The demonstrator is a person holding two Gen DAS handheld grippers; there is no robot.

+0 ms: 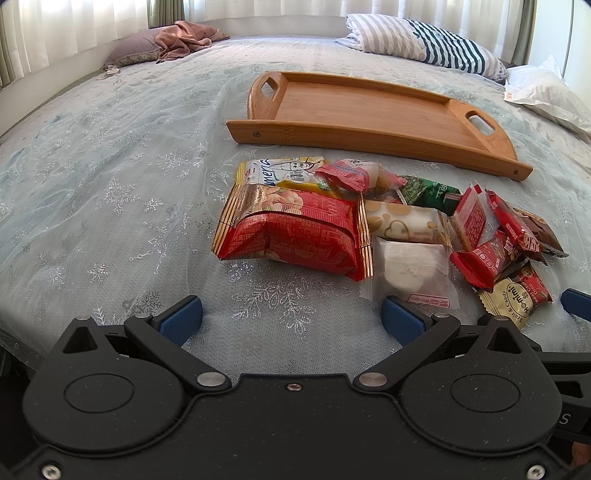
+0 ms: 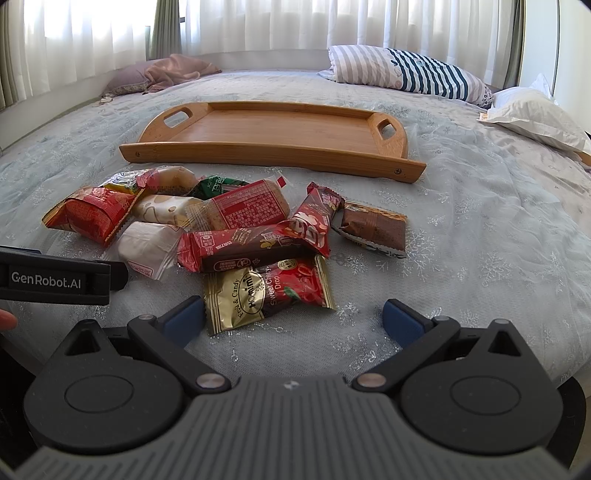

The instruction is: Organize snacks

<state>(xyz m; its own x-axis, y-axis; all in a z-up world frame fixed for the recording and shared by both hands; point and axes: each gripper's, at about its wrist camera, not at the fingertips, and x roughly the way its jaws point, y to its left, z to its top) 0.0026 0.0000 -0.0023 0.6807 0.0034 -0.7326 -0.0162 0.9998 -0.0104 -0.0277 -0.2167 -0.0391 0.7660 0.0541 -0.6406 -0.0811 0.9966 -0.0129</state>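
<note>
On the bed, close in front of both tools, the snacks (image 2: 236, 229) lie in a loose pile, some on top of others. They are all in wrappers. At the left end sits a big red pack (image 1: 295, 232). Just beside it is a white cake (image 1: 410, 269) in clear wrap. At the near edge is a gold and red candy bag (image 2: 266, 291), with a long red bar (image 2: 243, 247) touching it from behind. A brown bar (image 2: 373, 225) lies at the right end. Behind the pile, near it but not touching, is a wooden tray (image 2: 280, 158) with two handle holes. Nothing is in the tray, so I think the snacks are meant to go in there and no snack has been moved yet. The left tool (image 1: 291, 317) is spread wide and holds nothing; it hangs low over the bed, with its right finger just beside the white cake. The right tool (image 2: 293, 317) is spread wide too, and it holds nothing; the candy bag lies just ahead between its fingers, so that bag looks like an easy first pick. The wrappers look thin and slippery, so a grip could slide off. Farther back are a striped pillow (image 2: 406, 74), a pink cloth (image 1: 188, 38) and curtains (image 2: 258, 26).
</note>
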